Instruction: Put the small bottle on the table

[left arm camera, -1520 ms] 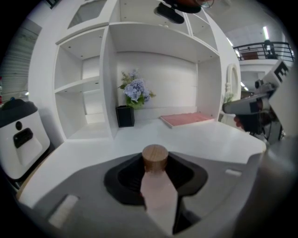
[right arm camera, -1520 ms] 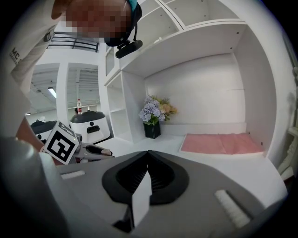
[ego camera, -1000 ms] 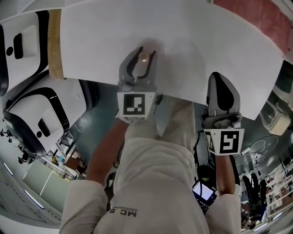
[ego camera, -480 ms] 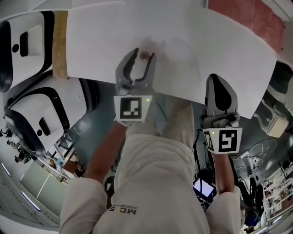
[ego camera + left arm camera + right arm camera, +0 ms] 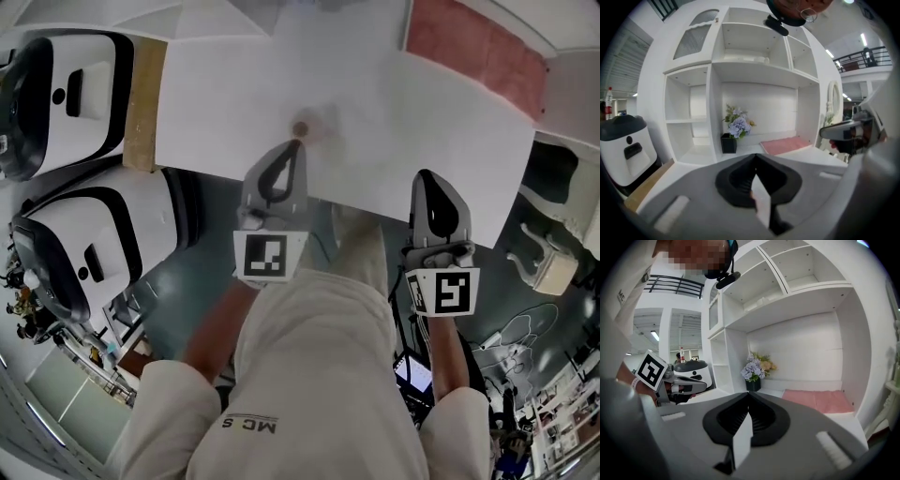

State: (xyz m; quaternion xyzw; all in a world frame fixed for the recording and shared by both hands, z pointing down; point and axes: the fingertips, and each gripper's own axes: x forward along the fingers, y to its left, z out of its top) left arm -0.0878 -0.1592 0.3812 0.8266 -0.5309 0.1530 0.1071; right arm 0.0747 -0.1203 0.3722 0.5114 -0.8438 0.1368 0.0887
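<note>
The small bottle [image 5: 301,127], seen from above with a brownish top, stands alone on the white table [image 5: 394,122]. My left gripper [image 5: 294,147] hangs just on the near side of the bottle, apart from it. Its jaws have just closed, and they are now shut with nothing between them. The left gripper view shows the left gripper [image 5: 756,154] with its jaws together and no bottle in sight. To the right, over the table's near edge, my right gripper [image 5: 424,176] is shut and empty. The right gripper view shows the right gripper [image 5: 749,393] the same way.
Two white and black machines [image 5: 56,84] [image 5: 84,244] stand left of the table beside a wooden strip [image 5: 142,103]. A pink mat [image 5: 473,47] lies at the far right of the table. A flower pot [image 5: 733,133] sits in the white shelf unit [image 5: 712,70] behind.
The left jaws, open around the bottle before, have let it go, drawn back and closed empty. Both grippers have risen and pulled back towards the table's near edge.
</note>
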